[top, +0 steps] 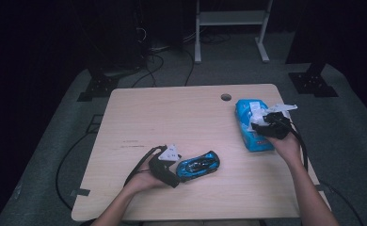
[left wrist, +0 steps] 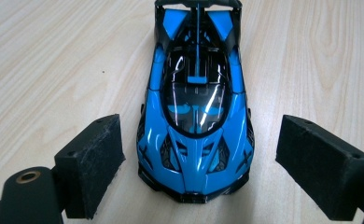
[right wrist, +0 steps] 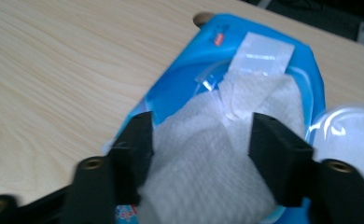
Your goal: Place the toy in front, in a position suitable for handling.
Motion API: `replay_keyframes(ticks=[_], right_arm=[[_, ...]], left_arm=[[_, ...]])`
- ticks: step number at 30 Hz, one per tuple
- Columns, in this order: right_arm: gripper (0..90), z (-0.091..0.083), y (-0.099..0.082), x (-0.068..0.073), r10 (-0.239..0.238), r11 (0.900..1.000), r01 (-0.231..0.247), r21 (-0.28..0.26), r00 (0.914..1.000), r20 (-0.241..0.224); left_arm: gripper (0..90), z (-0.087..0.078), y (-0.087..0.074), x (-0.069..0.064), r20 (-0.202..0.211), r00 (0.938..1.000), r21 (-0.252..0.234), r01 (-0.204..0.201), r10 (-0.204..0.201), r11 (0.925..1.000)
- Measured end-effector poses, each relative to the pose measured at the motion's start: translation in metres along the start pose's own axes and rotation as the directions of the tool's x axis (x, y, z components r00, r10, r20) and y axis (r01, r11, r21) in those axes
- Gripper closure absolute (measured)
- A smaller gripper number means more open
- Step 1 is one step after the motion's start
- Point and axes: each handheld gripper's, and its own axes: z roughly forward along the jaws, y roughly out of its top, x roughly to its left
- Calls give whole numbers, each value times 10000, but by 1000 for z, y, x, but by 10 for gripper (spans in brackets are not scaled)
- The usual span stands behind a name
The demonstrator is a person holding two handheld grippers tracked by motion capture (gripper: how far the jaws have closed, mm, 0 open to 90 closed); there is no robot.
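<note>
High view: the left tool stands at the near-left part of the surface, its pads wide apart and clear of the blue toy car, which sits between them, nose toward the tool. At the right edge, the right tool straddles a white wipe rising from the blue wipes pack, partly closed, positioned to pull it out; contact is unclear.

toy car: bright blue with glossy black
wipes pack: blue
wipe: white
desk: light wood grain
</note>
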Motion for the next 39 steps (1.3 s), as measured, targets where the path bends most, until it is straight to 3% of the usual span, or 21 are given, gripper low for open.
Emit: replay_keyframes(ticks=[3, 8, 10, 12, 14, 16, 19, 21, 23, 26, 27, 28, 29, 31, 34, 35, 37, 39], right_arm=[[610, 3, -2, -4, 246, 9991, -250, 353, 9996, 117], [867, -7, -3, -8, 15, 9997, -21, 239, 9997, 249], [878, -15, -1, -8, -135, 9999, 133, 86, 9998, 167], [882, -28, 3, -8, -197, 9990, 198, -402, 9998, 22], [882, -49, 10, -6, 65, 9916, -106, -1293, 9995, -317], [882, -75, 19, 1, 66, 9723, -277, -2320, 9958, -911], [881, -110, 31, 22, -683, 9495, 159, -3135, 9853, -1568], [881, -125, 34, 41, -1343, 9426, 660, -3273, 9724, -1908], [881, -133, 33, 63, -2062, 9377, 1296, -3224, 9543, -2161], [881, -135, 25, 92, -2536, 9379, 1549, -3105, 9168, -3086], [881, -135, 25, 92, -2536, 9379, 1549, -3105, 9168, -3086], [881, -129, 17, 109, -2730, 9413, 1674, -2931, 8882, -3696], [881, -127, 15, 114, -2762, 9427, 1703, -2868, 8807, -3848], [880, -119, 11, 125, -2671, 9505, 1570, -2682, 8540, -4464], [880, -106, 8, 138, -2763, 9550, 1813, -2346, 8313, -4823], [880, -106, 8, 138, -2763, 9550, 1813, -2346, 8313, -4823], [877, -91, 10, 145, -2669, 9629, 2008, -1801, 8066, -5275], [877, -79, 11, 150, -2720, 9623, 2296, -1460, 8010, -5333]], left_arm=[[140, 1, -1, -1, -42, 10000, 12, -43, 43, 10000], [140, 0, -2, 0, -131, 9999, -31, -14, 13, 10000], [140, -1, -3, 2, -179, 9998, -44, -26, 26, 10000], [140, -2, -4, 3, -229, 9997, -104, 68, -71, 9999], [140, -2, -5, 4, -298, 9995, -152, 100, -104, 9998], [140, -3, -5, 4, -290, 9994, -216, 179, -186, 9996], [140, -4, -4, 5, -342, 9993, -191, 109, -115, 9998], [140, -4, -4, 4, -371, 9992, -223, 117, -126, 9997], [140, -3, -4, 2, -346, 9993, -310, 159, -169, 9994], [140, -2, -4, 1, -301, 9995, -226, 25, -32, 9997], [140, -2, -4, 1, -301, 9995, -226, 25, -32, 9997], [140, -2, -4, 1, -262, 9996, -160, -51, 47, 9999], [140, -1, -4, 0, -247, 9997, -152, -69, 66, 9999], [140, 0, -4, 0, -213, 9997, -144, -79, 76, 9999], [140, 1, -4, 0, -206, 9998, -142, -83, 80, 9999], [140, 1, -4, 0, -206, 9998, -142, -83, 80, 9999], [140, 1, -4, 1, -192, 9998, -93, -90, 88, 9999], [140, 2, -4, 1, -194, 9998, -108, -60, 58, 9999]])
